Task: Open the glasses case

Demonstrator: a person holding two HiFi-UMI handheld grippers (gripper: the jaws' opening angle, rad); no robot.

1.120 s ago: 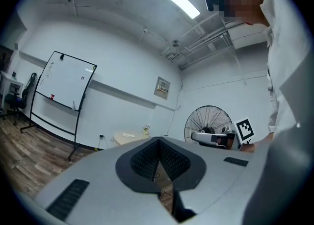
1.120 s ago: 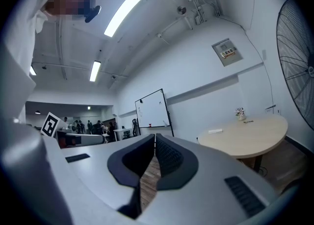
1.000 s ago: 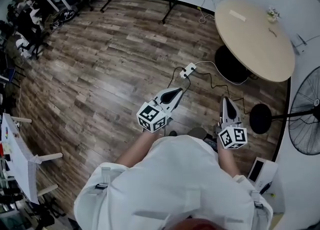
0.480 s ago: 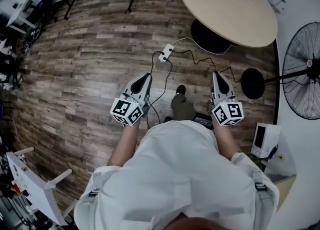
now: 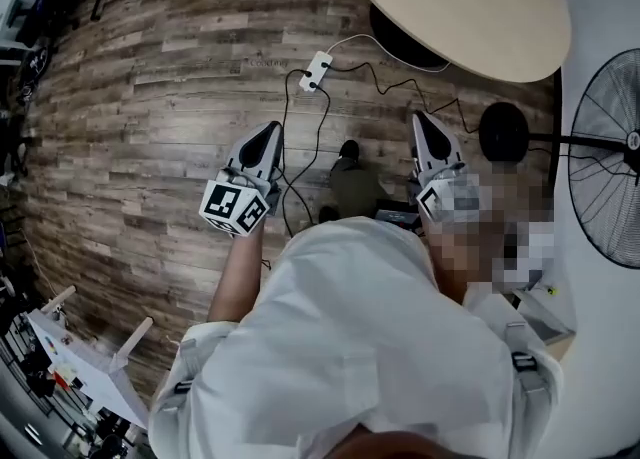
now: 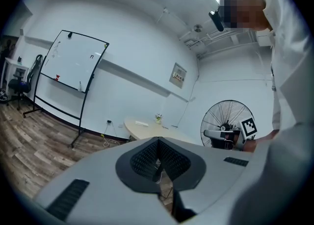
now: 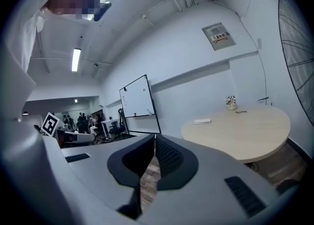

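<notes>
No glasses case shows clearly. A small flat white object (image 7: pixel 202 120) lies on the round beige table (image 7: pixel 240 131), too far off to identify; it is also in the left gripper view (image 6: pixel 142 123). In the head view my left gripper (image 5: pixel 270 128) and right gripper (image 5: pixel 420 117) are held out over the wood floor, short of the table (image 5: pixel 470 7). Both point forward with jaws closed tip to tip and nothing between them. The left gripper (image 6: pixel 158 139) and right gripper (image 7: pixel 155 137) show the same in their own views.
A white power strip (image 5: pixel 315 69) with black cables lies on the floor ahead. A standing fan (image 5: pixel 600 157) and its round black base (image 5: pixel 503 130) are at the right. A whiteboard on a stand (image 6: pixel 73 62) is at the far wall. A small flower pot (image 7: pixel 230 102) sits on the table.
The person has walked toward the round table, which now reaches the top of the head view. Both grippers stay shut and held out in front.
</notes>
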